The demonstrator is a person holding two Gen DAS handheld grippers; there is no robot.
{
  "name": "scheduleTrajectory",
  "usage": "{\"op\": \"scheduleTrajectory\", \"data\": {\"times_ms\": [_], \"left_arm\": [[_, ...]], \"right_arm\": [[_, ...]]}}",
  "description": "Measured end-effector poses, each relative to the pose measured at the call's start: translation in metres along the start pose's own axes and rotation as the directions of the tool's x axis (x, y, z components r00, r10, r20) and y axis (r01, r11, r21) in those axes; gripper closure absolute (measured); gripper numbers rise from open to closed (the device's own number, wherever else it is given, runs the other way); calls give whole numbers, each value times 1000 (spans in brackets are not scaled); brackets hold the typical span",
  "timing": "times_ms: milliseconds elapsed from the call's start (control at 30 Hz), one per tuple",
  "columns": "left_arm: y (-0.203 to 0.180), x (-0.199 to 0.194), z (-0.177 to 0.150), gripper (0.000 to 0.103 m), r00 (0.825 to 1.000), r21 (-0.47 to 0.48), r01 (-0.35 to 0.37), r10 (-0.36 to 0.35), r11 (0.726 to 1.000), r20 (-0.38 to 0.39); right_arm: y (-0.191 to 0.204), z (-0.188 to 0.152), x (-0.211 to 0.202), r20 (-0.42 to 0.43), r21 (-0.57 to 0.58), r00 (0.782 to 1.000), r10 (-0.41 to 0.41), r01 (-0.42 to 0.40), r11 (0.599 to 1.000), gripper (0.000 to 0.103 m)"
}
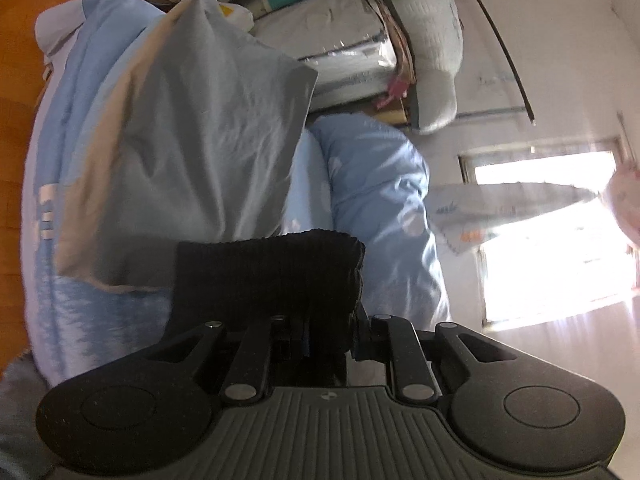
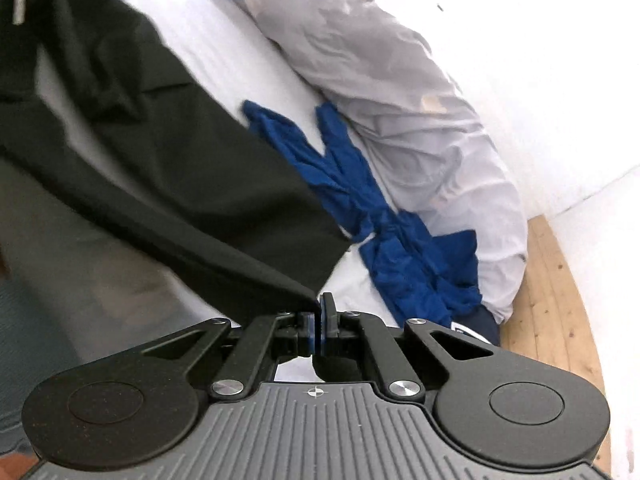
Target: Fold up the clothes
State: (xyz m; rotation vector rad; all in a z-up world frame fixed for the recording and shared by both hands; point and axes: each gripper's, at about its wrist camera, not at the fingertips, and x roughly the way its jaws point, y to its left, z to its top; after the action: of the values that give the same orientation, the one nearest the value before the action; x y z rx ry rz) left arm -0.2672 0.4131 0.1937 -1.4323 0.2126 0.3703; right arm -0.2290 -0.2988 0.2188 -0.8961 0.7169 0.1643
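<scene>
The right gripper [image 2: 316,322] has its jaws clamped on a corner of a black garment [image 2: 152,152], smooth and matte, lifted off the pale bed [image 2: 224,52]; the left gripper [image 1: 316,332] pinches its ribbed knit cuff [image 1: 268,276]; folding looks barely begun; a crumpled blue garment [image 2: 404,240] lies unfolded on the bed beside a rumpled grey quilt [image 2: 420,128].

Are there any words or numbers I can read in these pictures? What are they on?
None can be read.
White block marks on the light blue garment: too blurred to read.
Small yellow tag behind the grey cloth: too small to read.
Black garment and blue garment: no text shows.
</scene>
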Motion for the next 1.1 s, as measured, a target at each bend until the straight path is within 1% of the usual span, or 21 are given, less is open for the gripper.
{"op": "scheduleTrajectory", "data": {"times_ms": [100, 167, 233, 300, 467, 500, 567, 633, 667, 700, 733, 767, 800, 833, 867, 900, 933, 967, 1000, 1033, 1100], "left_arm": [[-7, 30, 3, 83, 998, -73, -29, 33, 997, 48], [-12, 57, 5, 83, 994, -118, -69, 78, 991, 73], [-17, 87, 6, 83, 986, -138, -121, 135, 983, 96], [-23, 118, 7, 83, 973, -149, -179, 197, 973, 118], [-25, 186, 14, 83, 929, -132, -314, 333, 940, 159], [-24, 197, 15, 83, 922, -121, -336, 352, 934, 164], [-24, 218, 19, 80, 909, -48, -383, 386, 922, 159], [-19, 242, 21, 67, 902, 47, -420, 411, 906, 129], [-17, 251, 20, 66, 895, 81, -440, 429, 895, 123], [-15, 259, 19, 61, 890, 118, -452, 440, 884, 118], [-15, 266, 17, 55, 892, 154, -451, 437, 879, 113], [-16, 269, 16, 51, 898, 187, -440, 426, 878, 113], [-18, 270, 14, 43, 905, 220, -425, 409, 878, 115], [-21, 269, 12, 34, 915, 253, -403, 387, 880, 112], [-24, 267, 11, 29, 926, 284, -378, 363, 881, 107], [-27, 263, 10, 21, 937, 314, -349, 334, 883, 101], [-30, 258, 9, 17, 947, 343, -319, 307, 884, 90], [-32, 251, 9, 16, 953, 366, -301, 292, 881, 81], [-34, 242, 10, 14, 955, 378, -296, 286, 877, 84], [-35, 230, 11, 13, 957, 387, -288, 277, 876, 87], [-37, 206, 14, 11, 963, 400, -270, 255, 876, 91]], "right_arm": [[-32, 15, 42, -53, 8, 998, 34, -33, 999, 100], [-49, 24, 74, -85, 18, 995, 58, -56, 998, 100], [-64, 33, 113, -127, 36, 988, 90, -86, 996, 100], [-76, 41, 151, -162, 46, 980, 113, -107, 993, 100], [-84, 66, 233, -208, 6, 972, 108, -109, 994, 100], [-85, 72, 246, -204, -6, 974, 101, -105, 994, 100], [-87, 82, 272, -202, -2, 974, 106, -109, 994, 100], [-77, 85, 304, -247, -30, 959, 142, -154, 988, 99], [-72, 86, 320, -269, -43, 950, 159, -177, 983, 99], [-65, 86, 334, -288, -55, 942, 171, -194, 979, 99], [-57, 84, 344, -295, -68, 941, 167, -194, 979, 98], [-50, 83, 352, -294, -75, 944, 151, -181, 981, 97], [-43, 82, 357, -288, -73, 948, 137, -165, 984, 97], [-36, 80, 361, -280, -73, 953, 119, -145, 987, 94], [-31, 78, 361, -270, -74, 958, 95, -119, 990, 91], [-29, 77, 360, -260, -68, 963, 72, -92, 993, 88], [-30, 75, 357, -247, -45, 968, 47, -59, 997, 77], [-33, 73, 350, -227, -9, 974, 15, -18, 1000, 68], [-39, 71, 339, -198, 42, 980, -14, 23, 999, 45], [-44, 68, 325, -164, 98, 986, -38, 55, 994, 31], [-53, 60, 290, -91, 221, 992, -86, 104, 970, 30]]}}
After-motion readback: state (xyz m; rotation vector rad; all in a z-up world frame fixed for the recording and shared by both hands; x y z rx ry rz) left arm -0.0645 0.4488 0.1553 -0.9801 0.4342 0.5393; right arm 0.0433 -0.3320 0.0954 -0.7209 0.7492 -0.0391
